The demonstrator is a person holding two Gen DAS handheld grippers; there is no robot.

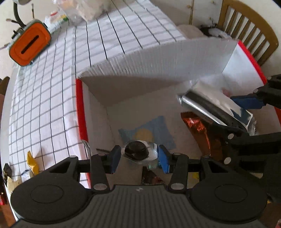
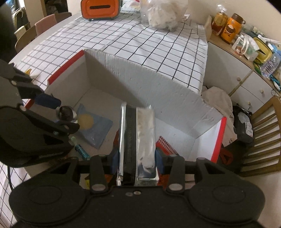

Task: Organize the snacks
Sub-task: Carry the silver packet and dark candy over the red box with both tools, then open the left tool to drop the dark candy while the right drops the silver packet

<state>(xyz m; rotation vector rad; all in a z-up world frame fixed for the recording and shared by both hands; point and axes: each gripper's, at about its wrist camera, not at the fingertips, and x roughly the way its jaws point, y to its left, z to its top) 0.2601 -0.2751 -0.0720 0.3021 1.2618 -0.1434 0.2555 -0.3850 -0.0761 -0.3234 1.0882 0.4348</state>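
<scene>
An open white cardboard box with red edges (image 1: 98,98) (image 2: 175,103) stands on the checked tablecloth. My left gripper (image 1: 139,156) is shut on a small dark round snack in clear wrap (image 1: 137,151), held over the box; it also shows in the right wrist view (image 2: 65,112). My right gripper (image 2: 136,161) is shut on a long silver foil packet (image 2: 137,140), held over the box; the packet shows in the left wrist view (image 1: 216,108). In the box lie a blue packet with a yellow disc (image 1: 151,131) (image 2: 93,126) and a copper foil wrapper (image 1: 198,128).
An orange container with a slot (image 1: 29,47) (image 2: 101,7) and a clear bag of white things (image 2: 163,14) stand at the table's far side. Loose snacks (image 1: 31,163) lie left of the box. A wooden chair (image 2: 260,136) and a cluttered sideboard (image 2: 245,73) stand to the right.
</scene>
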